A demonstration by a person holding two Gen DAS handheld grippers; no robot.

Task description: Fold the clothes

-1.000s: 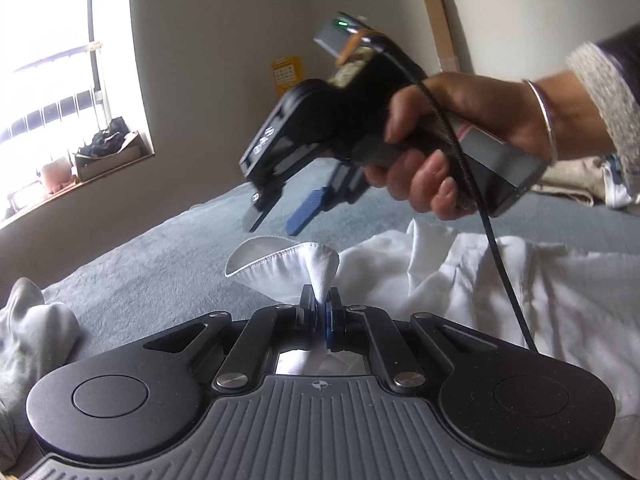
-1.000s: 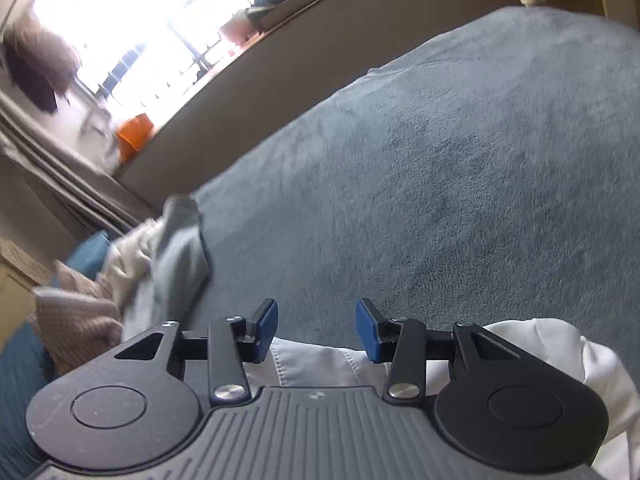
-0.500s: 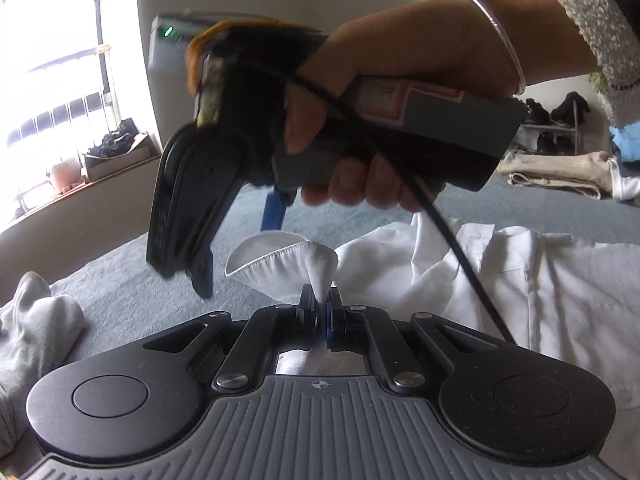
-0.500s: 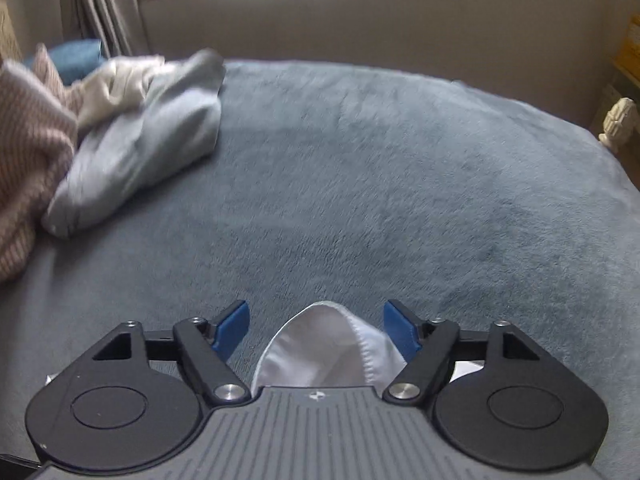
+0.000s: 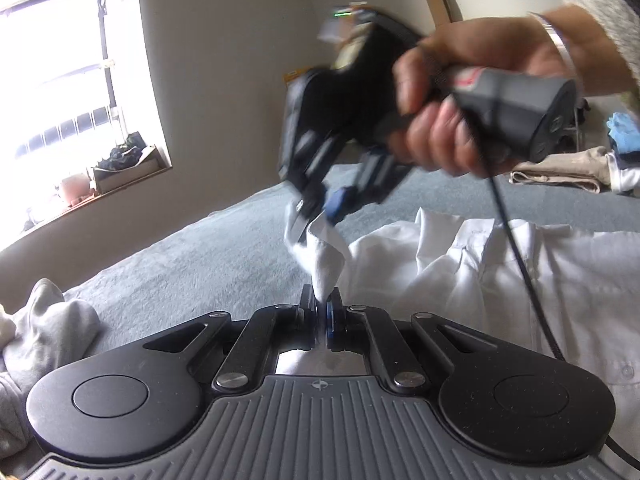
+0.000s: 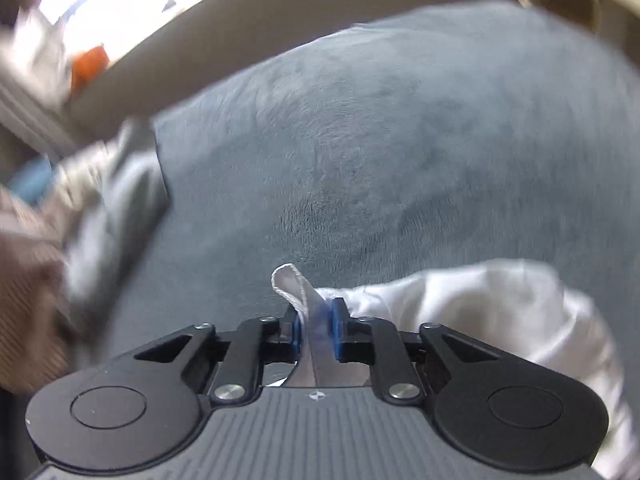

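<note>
A white shirt [image 5: 520, 276] lies rumpled on the grey-blue blanket [image 5: 208, 256]. My left gripper [image 5: 321, 309] is shut on a twisted end of the shirt, which rises from its jaws. My right gripper [image 5: 318, 210], held by a hand [image 5: 448, 120] just above and ahead, is shut on the same end a short way higher. In the right wrist view the right gripper [image 6: 316, 326] pinches a white hemmed edge [image 6: 290, 280], with more of the white shirt [image 6: 500, 312] bunched to its right.
A grey and white pile of clothes [image 5: 36, 332] lies at the left; the same pile [image 6: 100, 208] shows blurred in the right wrist view. Folded beige cloth [image 5: 560, 168] lies at the far right. A window sill [image 5: 120, 164] holds a box. A black cable [image 5: 520, 264] hangs across the shirt.
The right gripper has come down onto the raised shirt end and shut on it; it was open half a second ago. The left gripper keeps its hold.
</note>
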